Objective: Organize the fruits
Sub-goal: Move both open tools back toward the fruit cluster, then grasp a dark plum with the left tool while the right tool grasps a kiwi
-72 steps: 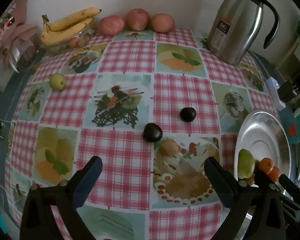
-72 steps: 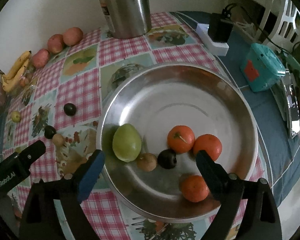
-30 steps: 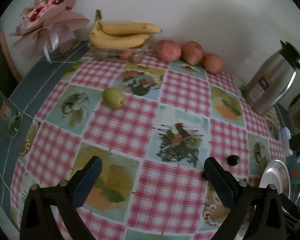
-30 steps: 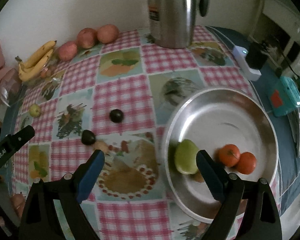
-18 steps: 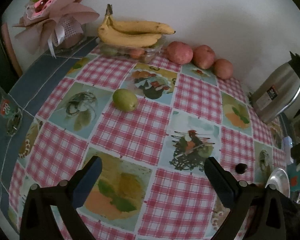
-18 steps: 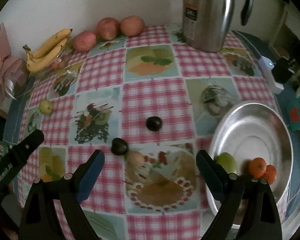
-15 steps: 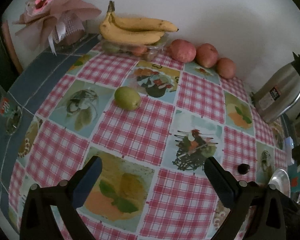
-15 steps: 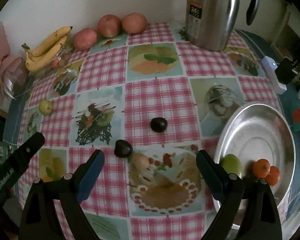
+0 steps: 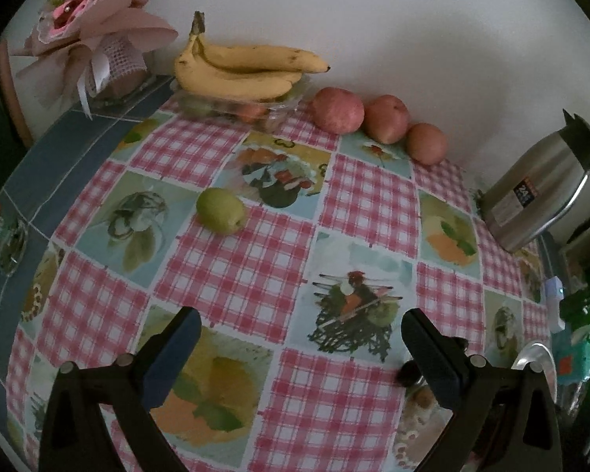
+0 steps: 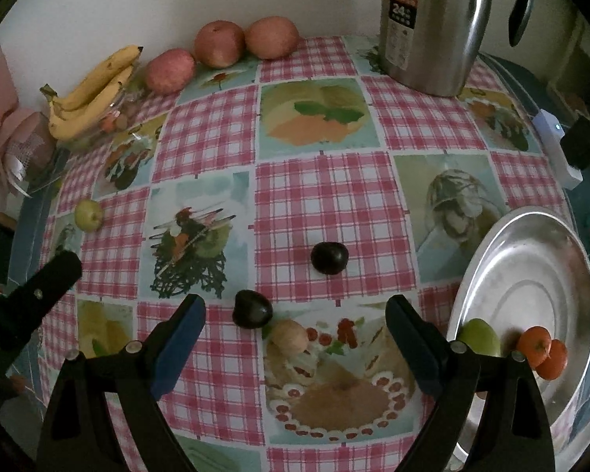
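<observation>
My left gripper (image 9: 299, 332) is open above the checked tablecloth, with a small green fruit (image 9: 220, 211) lying ahead of it toward the far left. My right gripper (image 10: 295, 320) is open too. Just ahead of it lie a dark plum (image 10: 252, 309), a small tan fruit (image 10: 289, 336) touching it, and a second dark plum (image 10: 329, 258) farther out. The steel plate (image 10: 531, 275) at the right holds a green fruit (image 10: 480, 337) and two oranges (image 10: 542, 352). The green fruit (image 10: 87, 214) also shows far left in the right wrist view.
Bananas (image 9: 240, 70) lie on a clear box at the back wall, with three red apples (image 9: 377, 118) beside them. A steel jug (image 10: 432, 23) stands at the back right. A pink bouquet (image 9: 94, 39) sits at the far left corner. A white power strip (image 10: 556, 149) lies beyond the plate.
Both grippers swung left, away from the plate. The left one now faces the green fruit and has moved closer to it; the right one now faces the two plums. Both stayed open.
</observation>
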Tool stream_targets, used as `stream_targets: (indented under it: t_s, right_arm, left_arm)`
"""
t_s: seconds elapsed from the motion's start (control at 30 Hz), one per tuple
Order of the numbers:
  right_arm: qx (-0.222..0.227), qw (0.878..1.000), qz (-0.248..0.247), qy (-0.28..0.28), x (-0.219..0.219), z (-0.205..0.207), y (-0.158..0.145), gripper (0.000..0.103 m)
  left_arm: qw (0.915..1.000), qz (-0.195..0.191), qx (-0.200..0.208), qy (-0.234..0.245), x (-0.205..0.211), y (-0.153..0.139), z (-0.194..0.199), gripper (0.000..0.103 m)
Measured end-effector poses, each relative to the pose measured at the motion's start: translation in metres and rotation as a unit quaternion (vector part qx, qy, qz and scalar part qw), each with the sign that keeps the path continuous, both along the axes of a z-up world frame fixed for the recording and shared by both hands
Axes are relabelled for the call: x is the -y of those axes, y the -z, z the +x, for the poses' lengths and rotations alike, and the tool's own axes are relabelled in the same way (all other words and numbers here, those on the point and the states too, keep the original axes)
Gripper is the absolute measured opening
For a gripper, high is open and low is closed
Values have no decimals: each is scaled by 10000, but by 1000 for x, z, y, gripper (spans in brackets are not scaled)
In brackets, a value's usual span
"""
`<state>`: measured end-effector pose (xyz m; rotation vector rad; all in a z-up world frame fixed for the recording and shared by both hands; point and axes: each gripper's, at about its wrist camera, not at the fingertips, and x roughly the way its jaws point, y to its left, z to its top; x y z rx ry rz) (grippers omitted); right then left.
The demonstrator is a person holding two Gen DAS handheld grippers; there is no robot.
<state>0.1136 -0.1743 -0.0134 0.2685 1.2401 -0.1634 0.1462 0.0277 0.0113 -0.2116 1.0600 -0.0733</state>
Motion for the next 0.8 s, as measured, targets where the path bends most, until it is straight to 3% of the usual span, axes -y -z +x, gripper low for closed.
stream_targets:
  t_s: [0.53,0.8]
  right_arm:
    - [-156,9998,28,-72,18,-2,16,92]
    - [-189,9995,184,-192,13,-5,21,76]
  left_arm:
    - [9991,21,-337,268,33,23,16,102]
    - [9992,31,-279,276,35,23,9,101]
